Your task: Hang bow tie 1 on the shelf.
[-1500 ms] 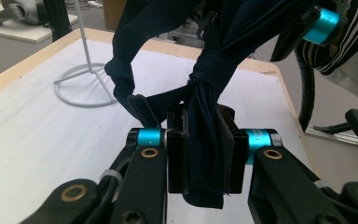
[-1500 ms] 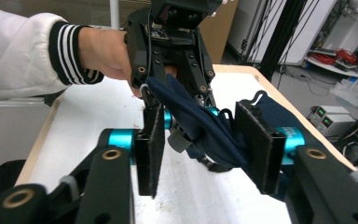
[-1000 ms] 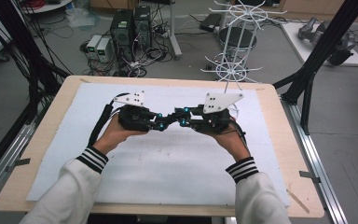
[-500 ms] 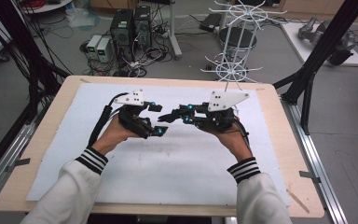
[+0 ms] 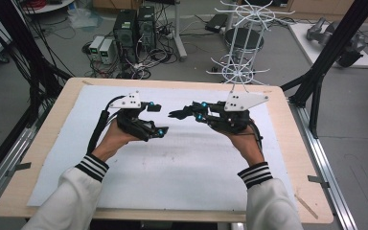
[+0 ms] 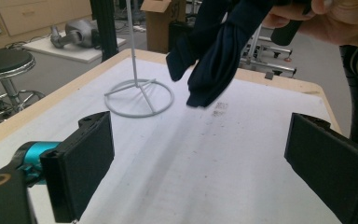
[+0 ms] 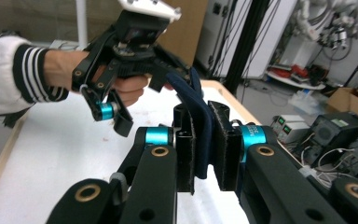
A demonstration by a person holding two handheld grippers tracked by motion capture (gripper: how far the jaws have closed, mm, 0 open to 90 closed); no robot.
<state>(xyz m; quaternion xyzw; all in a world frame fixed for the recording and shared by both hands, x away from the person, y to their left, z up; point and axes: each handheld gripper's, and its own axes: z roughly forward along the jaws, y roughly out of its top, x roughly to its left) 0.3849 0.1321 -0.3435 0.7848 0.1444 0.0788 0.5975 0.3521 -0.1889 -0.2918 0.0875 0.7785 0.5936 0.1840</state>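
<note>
Left hand-held gripper (image 5: 154,120): centre-left of high view; jaws just opened, standing wide apart, nothing between them.
Right hand-held gripper (image 7: 204,140): jaws clamped on dark blue cloth (image 7: 200,119).
Cloth: held above white worktop (image 5: 182,163), frame centre.

Wooden table (image 5: 287,143), white sheet (image 5: 172,163), probably paper
</note>
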